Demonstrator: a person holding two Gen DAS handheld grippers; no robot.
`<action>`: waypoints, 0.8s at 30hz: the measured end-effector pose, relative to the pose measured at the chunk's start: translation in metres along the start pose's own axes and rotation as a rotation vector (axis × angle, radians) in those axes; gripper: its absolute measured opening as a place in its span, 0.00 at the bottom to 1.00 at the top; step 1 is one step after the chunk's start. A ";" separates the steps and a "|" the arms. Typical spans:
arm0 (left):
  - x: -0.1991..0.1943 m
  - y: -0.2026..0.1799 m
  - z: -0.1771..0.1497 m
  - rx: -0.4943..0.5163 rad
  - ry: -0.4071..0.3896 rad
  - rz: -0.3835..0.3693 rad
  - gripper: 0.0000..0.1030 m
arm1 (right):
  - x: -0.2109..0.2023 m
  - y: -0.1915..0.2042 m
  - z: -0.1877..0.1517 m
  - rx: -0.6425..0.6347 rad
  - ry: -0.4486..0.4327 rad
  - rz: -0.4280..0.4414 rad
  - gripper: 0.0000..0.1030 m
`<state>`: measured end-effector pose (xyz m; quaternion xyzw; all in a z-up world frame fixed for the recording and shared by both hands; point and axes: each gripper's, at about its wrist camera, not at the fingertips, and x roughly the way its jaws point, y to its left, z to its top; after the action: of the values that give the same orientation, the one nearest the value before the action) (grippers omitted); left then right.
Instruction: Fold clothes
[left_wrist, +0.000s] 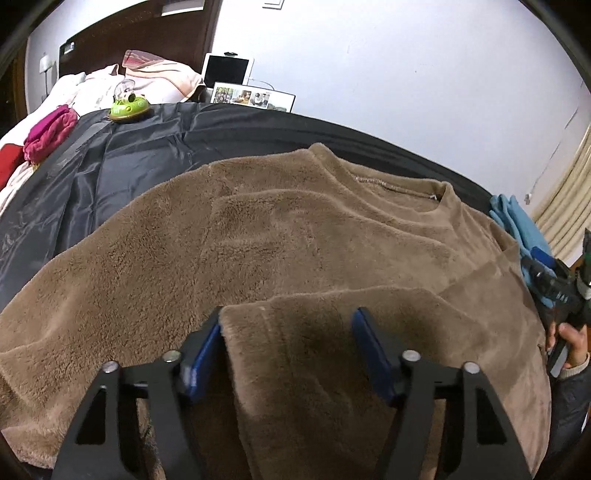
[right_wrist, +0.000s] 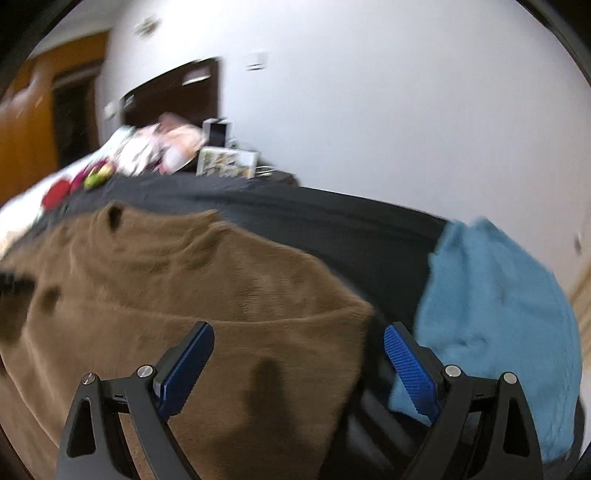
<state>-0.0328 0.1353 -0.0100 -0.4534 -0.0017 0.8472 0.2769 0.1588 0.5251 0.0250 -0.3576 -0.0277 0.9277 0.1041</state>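
My left gripper (left_wrist: 286, 343) hangs with jaws wide over a folded-in sleeve of the brown fleece sweater (left_wrist: 295, 229), gripping nothing. The sweater lies spread on the dark bed cover (left_wrist: 140, 155). My right gripper (right_wrist: 297, 363) also gapes empty at the sweater's right edge, beside a blue garment (right_wrist: 491, 295).

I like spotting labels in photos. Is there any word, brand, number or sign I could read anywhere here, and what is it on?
No text can be read in either view.
Photo frame by the wall: it holds small pictures only, and any caption is too small to tell.
White tablet behind it: dark screen, nothing shown.
Green toy: no lettering visible.
Brown fleece top and blue garment: no tag or print shows.
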 end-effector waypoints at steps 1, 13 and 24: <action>0.000 0.002 0.001 -0.008 -0.006 -0.015 0.66 | 0.001 0.008 0.000 -0.046 0.000 0.010 0.92; 0.001 0.009 -0.001 -0.018 -0.027 -0.064 0.64 | 0.055 0.004 0.002 -0.116 0.230 0.270 0.88; -0.007 -0.001 0.014 -0.012 -0.047 0.053 0.26 | 0.029 -0.007 0.011 0.021 0.111 0.143 0.13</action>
<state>-0.0398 0.1365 0.0036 -0.4349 -0.0013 0.8646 0.2516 0.1321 0.5381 0.0149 -0.4084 0.0134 0.9117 0.0425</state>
